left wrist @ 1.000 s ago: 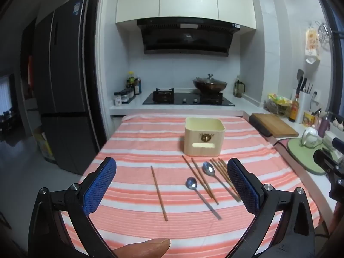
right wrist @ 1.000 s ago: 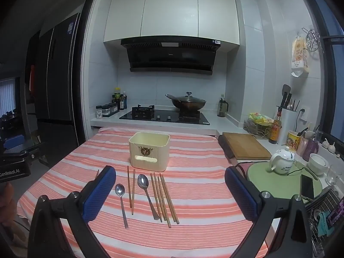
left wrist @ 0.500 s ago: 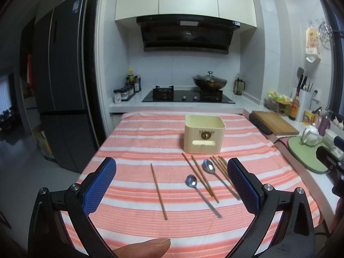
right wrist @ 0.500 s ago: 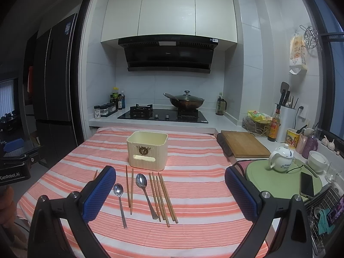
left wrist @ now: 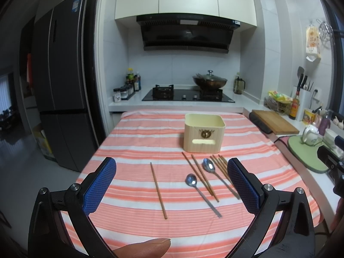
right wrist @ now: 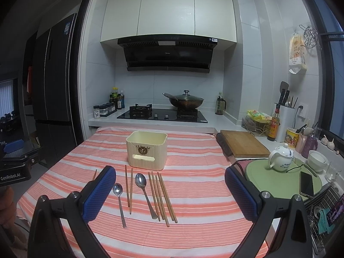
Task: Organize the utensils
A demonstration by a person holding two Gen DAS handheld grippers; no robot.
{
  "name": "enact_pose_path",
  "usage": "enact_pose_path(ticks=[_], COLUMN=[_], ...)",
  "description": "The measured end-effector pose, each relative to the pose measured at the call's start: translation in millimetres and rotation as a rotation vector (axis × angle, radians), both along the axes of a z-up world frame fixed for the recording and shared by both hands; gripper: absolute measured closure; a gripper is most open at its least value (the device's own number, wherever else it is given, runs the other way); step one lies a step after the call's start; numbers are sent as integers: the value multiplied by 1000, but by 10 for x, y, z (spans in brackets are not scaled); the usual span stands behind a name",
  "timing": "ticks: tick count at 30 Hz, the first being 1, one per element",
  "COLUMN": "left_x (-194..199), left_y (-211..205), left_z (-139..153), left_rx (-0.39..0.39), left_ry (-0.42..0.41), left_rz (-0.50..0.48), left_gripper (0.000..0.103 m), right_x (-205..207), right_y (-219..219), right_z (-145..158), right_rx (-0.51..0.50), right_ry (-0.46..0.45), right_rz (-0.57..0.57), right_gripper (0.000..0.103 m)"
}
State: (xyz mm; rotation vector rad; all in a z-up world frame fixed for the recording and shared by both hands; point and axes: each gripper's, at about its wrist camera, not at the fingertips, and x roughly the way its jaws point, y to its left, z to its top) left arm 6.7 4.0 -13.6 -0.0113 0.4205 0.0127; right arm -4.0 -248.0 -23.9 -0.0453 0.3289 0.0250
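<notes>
On the salmon-and-white striped tablecloth (right wrist: 193, 193) pretty much everything was lying loose near a cream ribbed plastic utensil box (right wrist: 146, 149) with a little gold emblem on its front, which sat upright toward the far middle of the table. Just on the near side of it were two steel spoons: a smaller spoon (right wrist: 119, 202) on the left and a bigger spoon (right wrist: 144, 191) to its right, bowls pointing toward the box. Between them lay a pair of brown wooden chopsticks (right wrist: 129, 188), and right of the bigger spoon was a bunch of four more chopsticks (right wrist: 162, 197), touching or nearly so. One single wooden chopstick (left wrist: 158, 190) was off by itself on the left, well apart from the rest.

Both grippers were hovering over the near edge of the table with nothing in them. The left gripper (left wrist: 172, 185) had its blue padded fingers (left wrist: 100, 185) spread wide, and the right gripper (right wrist: 169, 191) was the same, blue pads (right wrist: 240, 193) far apart. A fingertip (left wrist: 146, 247) poked into the bottom of the left view.

Further back there was a lidded dark wok (right wrist: 186, 102) on the black gas hob (right wrist: 163, 114), and off to the right a wooden cutting board (right wrist: 244, 146) and a white teapot (right wrist: 280, 158) on a green mat (right wrist: 279, 180).
</notes>
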Motion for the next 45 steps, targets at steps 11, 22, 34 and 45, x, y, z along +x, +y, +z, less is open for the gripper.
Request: enact_pose_path(ticks=[11, 22, 34, 45], left_x=[29, 19, 61, 88], left_y=[1, -73, -79, -65], left_z=[11, -19, -18, -16], left_rx=[2, 38, 60, 72], left_ry=[3, -5, 4, 6], left_rz=[-2, 4, 26, 34], left_gripper=[0, 0, 0, 0], right_x=[-4, 12, 26, 44], right_y=[-3, 24, 41, 65], right_z=[3, -14, -40, -35], right_rx=[0, -2, -10, -20], right_ry=[0, 1, 6, 12], right_rz=[0, 0, 10, 19], right_gripper=[0, 0, 0, 0])
